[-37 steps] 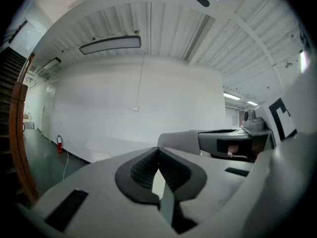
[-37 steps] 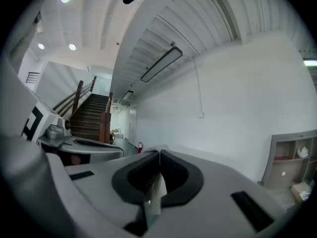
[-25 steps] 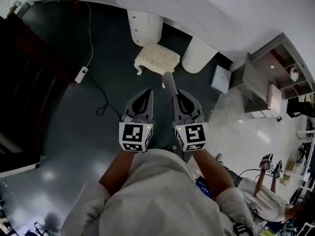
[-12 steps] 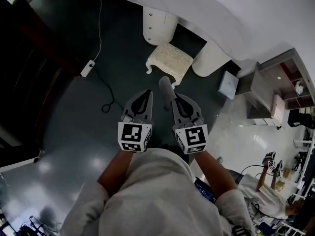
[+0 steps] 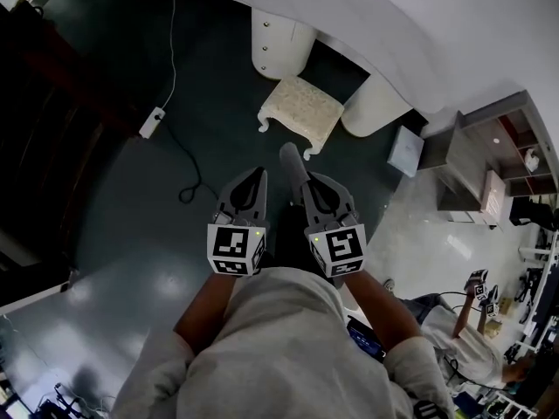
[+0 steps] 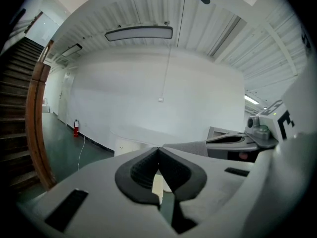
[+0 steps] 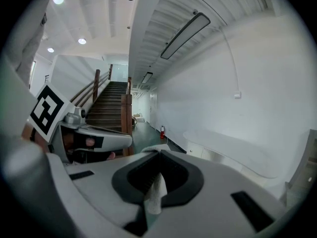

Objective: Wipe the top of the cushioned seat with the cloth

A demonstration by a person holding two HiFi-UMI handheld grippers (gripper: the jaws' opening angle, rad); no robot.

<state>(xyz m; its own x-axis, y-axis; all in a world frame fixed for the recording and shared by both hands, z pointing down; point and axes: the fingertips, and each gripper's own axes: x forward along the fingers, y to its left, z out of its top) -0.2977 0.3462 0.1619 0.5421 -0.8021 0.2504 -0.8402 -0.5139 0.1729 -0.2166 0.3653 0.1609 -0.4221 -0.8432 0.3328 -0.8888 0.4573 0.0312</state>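
Cream cushioned seat [image 5: 303, 110] on the dark green floor [image 5: 131, 199], just before 2 white rounded pedestals [image 5: 281, 44], well ahead of both tools. Right tool [image 5: 304, 180] clenched on the grey cloth [image 5: 289, 158], one end poking forward past the tips. Left tool [image 5: 258, 175] closed on nothing, level beside the right, both apart from the seat.

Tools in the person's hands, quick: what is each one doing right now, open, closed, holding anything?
Left tool: closed, holding nothing.
Right tool: closed on the cloth.
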